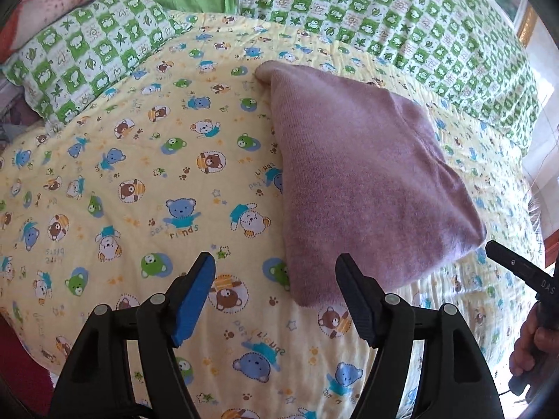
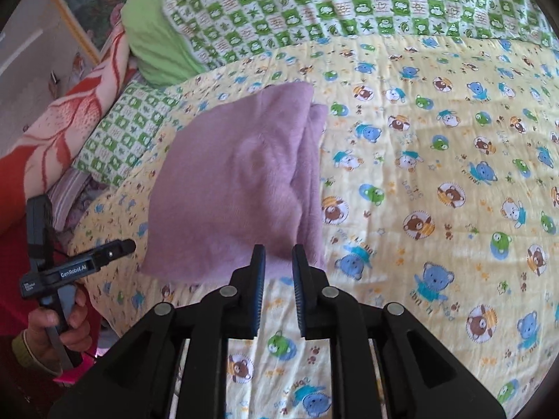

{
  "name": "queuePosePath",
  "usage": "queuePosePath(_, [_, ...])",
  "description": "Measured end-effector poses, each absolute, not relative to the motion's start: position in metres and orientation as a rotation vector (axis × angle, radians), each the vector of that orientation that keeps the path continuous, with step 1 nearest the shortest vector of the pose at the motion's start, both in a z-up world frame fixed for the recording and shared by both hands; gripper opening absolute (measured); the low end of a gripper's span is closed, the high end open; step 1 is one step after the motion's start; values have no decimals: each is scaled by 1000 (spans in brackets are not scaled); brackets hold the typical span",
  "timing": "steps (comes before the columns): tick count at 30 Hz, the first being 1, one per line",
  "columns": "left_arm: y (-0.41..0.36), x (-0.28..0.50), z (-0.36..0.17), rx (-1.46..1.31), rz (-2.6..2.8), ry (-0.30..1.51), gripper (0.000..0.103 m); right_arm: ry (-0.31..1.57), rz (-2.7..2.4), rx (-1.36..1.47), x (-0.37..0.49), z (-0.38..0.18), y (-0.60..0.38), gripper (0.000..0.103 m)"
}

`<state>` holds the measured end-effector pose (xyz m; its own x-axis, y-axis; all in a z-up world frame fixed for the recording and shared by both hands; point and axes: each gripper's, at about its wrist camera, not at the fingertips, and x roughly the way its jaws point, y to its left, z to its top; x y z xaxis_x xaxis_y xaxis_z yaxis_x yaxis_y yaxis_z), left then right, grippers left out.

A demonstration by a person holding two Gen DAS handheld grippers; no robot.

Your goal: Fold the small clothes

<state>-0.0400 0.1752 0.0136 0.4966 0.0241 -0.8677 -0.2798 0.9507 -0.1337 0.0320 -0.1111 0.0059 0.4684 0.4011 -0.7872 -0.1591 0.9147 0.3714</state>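
A folded purple knit garment [image 1: 367, 181] [image 2: 237, 181] lies on the yellow bear-print quilt [image 1: 139, 174] [image 2: 436, 174]. My left gripper [image 1: 275, 256] hovers over the garment's near corner, jaws wide apart and empty. My right gripper [image 2: 278, 248] sits just above the garment's near edge; a narrow gap shows between its blue pads and no cloth is in it. Each gripper shows at the edge of the other's view, held by a hand [image 2: 52, 324] [image 1: 531, 345]. Neither gripper touches the garment.
A green-and-white checked cover [image 1: 384, 10] [image 2: 314, 3] lies across the far side of the bed. A matching pillow [image 1: 87, 56] [image 2: 122, 132] and a red patterned blanket [image 2: 63, 122] sit beyond the garment. The quilt's edge drops off near my left hand.
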Motion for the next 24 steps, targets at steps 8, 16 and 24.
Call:
queuePosePath(8, [150,-51,1,-229,153,1055,73,1055,372,225,9,-6,-91,41])
queuePosePath(16, [129,-59,12,-140,166,1011,80,1008,418,148,-2,-2,-77,72])
queuePosePath(24, [121,-70,32,-115,235,929,81,965,458,92,-5,10,-76,87])
